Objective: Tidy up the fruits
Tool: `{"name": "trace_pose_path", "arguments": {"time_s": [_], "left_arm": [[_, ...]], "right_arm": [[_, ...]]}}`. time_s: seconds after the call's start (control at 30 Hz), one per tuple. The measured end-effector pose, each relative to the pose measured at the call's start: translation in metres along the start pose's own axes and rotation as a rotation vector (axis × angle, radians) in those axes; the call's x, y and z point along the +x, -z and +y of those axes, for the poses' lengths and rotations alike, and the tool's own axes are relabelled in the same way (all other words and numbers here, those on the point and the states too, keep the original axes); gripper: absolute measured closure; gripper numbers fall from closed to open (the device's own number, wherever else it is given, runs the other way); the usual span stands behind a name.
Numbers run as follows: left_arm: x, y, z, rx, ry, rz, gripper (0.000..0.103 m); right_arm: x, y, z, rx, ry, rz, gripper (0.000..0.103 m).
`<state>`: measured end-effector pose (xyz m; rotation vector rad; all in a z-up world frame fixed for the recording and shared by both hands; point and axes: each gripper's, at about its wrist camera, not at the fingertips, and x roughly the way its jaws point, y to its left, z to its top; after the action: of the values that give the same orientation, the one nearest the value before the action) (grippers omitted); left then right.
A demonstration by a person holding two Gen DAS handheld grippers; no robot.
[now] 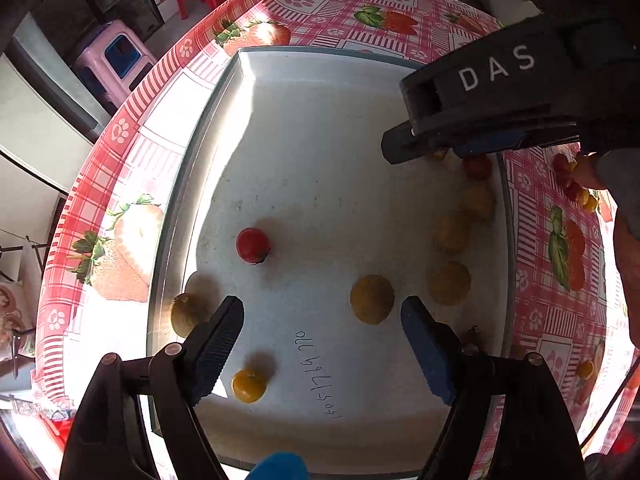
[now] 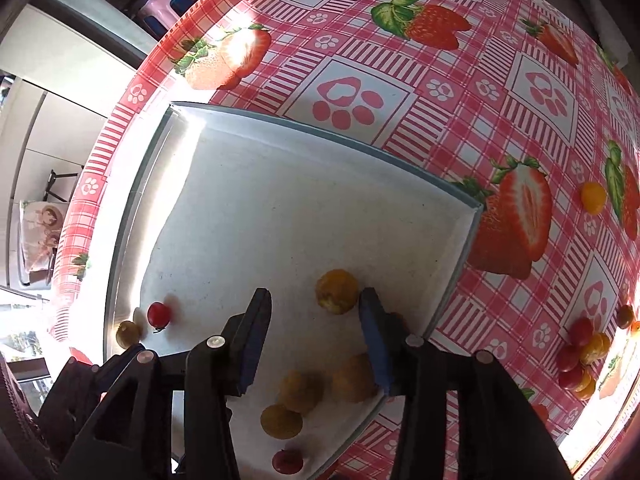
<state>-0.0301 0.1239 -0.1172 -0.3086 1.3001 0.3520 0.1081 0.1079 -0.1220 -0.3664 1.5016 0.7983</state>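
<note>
Fruits sit scattered on the white tray [image 1: 280, 128]: in the left view I count two red tomatoes [image 1: 253, 245] and about seven yellow ones [image 1: 372, 299]. Looks like I'm between drops, both tongs empty: left tongs [image 1: 322, 350] spread wide, right tongs [image 2: 316, 340] half open. Next up is grabbing from the pile [image 2: 580, 356] on the surface [image 2: 440, 92].

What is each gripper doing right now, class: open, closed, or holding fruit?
Left gripper: open, holding nothing.
Right gripper: open, holding nothing.
</note>
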Motion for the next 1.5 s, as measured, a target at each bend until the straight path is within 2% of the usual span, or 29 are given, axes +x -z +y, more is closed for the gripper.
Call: {"name": "trace_pose_path", "arguments": {"time_s": [0.13,0.17,0.2,0.4,0.5,0.6,0.73,0.97,1.03,1.17,1.33,1.5], "left_arm": [[-0.014,0.012,0.000,0.019,0.019,-0.016,0.018],[-0.017,0.015,0.000,0.025,0.010,-0.020,0.017],[-0.019,0.017,-0.001,0.032,0.002,-0.022,0.001],[-0.035,0.027,-0.005,0.051,-0.055,-0.043,0.000],[-0.046,0.029,-0.006,0.049,-0.096,-0.059,0.000],[-0.053,0.029,-0.008,0.045,-0.089,-0.055,0.000],[-0.066,0.030,-0.010,0.052,-0.066,-0.059,0.000],[-0.074,0.033,-0.013,0.104,-0.032,0.026,0.000],[-0.076,0.037,-0.014,0.127,-0.045,0.030,0.000],[-0.080,0.044,-0.016,0.180,-0.118,0.038,0.000],[-0.087,0.052,-0.010,0.158,-0.095,0.080,0.000],[-0.092,0.057,-0.003,0.137,-0.119,0.086,0.000]], "right_arm": [[-0.019,0.006,0.009,-0.007,-0.005,-0.031,0.020],[-0.023,0.007,0.009,-0.004,-0.007,-0.035,0.020],[-0.027,0.008,0.009,0.004,-0.013,-0.037,0.020],[-0.041,0.020,0.001,0.029,0.037,-0.044,0.015],[-0.049,0.028,-0.003,0.016,0.087,-0.048,0.006],[-0.060,0.041,-0.002,0.000,0.146,-0.050,0.000],[-0.074,0.060,-0.002,0.016,0.180,-0.025,0.000],[-0.097,0.090,-0.001,0.045,0.201,-0.014,0.000],[-0.102,0.098,0.001,0.049,0.202,-0.015,0.000],[-0.109,0.110,0.004,0.048,0.216,-0.015,0.000],[-0.117,0.126,0.006,0.051,0.240,-0.033,0.000],[-0.128,0.138,0.011,0.042,0.248,-0.057,0.000]]}}
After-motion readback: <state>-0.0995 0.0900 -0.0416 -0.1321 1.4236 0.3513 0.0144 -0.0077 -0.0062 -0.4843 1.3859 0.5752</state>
